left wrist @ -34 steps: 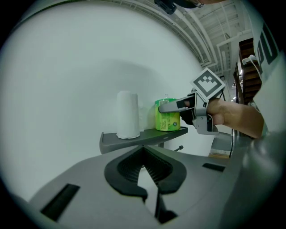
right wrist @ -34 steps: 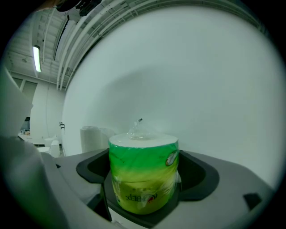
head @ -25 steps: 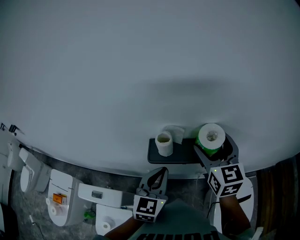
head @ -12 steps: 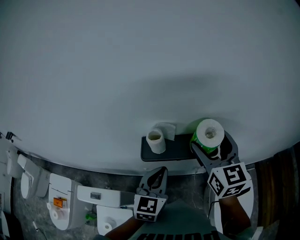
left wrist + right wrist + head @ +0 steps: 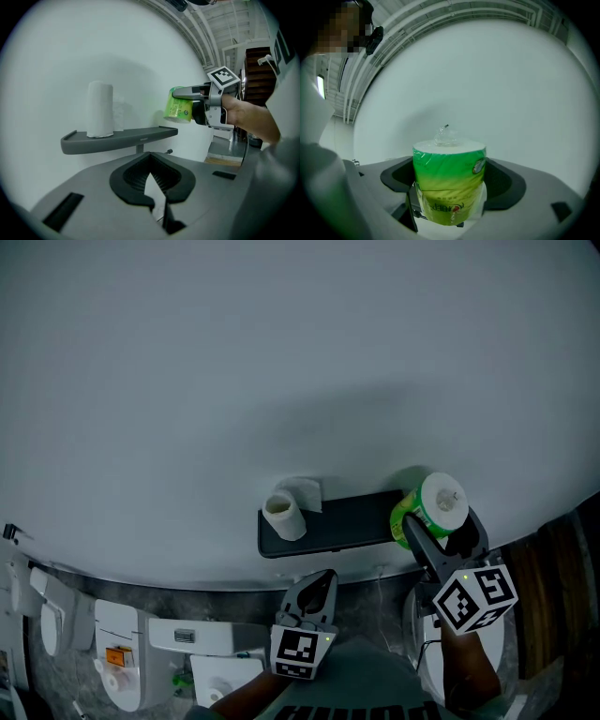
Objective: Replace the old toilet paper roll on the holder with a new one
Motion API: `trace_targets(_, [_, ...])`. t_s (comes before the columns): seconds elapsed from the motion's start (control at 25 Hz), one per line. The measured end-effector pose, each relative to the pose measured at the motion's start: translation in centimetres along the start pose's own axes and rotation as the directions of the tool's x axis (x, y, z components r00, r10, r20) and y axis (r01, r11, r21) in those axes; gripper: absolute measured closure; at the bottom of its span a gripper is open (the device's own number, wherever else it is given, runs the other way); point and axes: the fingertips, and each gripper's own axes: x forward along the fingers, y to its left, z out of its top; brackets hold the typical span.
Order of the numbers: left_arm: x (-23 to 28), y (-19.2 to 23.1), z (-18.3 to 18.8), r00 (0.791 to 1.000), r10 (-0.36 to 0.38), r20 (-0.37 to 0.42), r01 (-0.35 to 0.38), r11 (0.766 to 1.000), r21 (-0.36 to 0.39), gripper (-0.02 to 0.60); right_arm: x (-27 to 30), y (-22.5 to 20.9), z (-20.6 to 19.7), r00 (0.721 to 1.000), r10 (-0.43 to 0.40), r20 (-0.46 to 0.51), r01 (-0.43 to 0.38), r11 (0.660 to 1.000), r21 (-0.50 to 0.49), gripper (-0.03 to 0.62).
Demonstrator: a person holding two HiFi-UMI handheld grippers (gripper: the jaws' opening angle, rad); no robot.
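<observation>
Roll (image 5: 449, 183) in right tongs (image 5: 449, 199) (off shelf (image 5: 347, 521))

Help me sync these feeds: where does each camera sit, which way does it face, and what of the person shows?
Head view: on the person's head, looking steeply down at the shelf; left gripper, right gripper show.
Left gripper view: on the left gripper, along its shut, empty jaws toward the white roll; the right hand shows.
Right gripper view: on the right gripper, facing the wall; jaws clamp the green-wrapped roll.
Shared: head and left gripper views both show shelf and both rolls.
</observation>
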Motion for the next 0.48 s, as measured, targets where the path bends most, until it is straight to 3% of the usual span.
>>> trace_targets(0.48, [2.0,-3.6,-0.3,0.997,-0.068,-0.039,0.071,0.995,0.073,0.577,-3.2,-5.5,-2.8,0.996,-0.091,0.000,0.090,0.982,0.167,0.149])
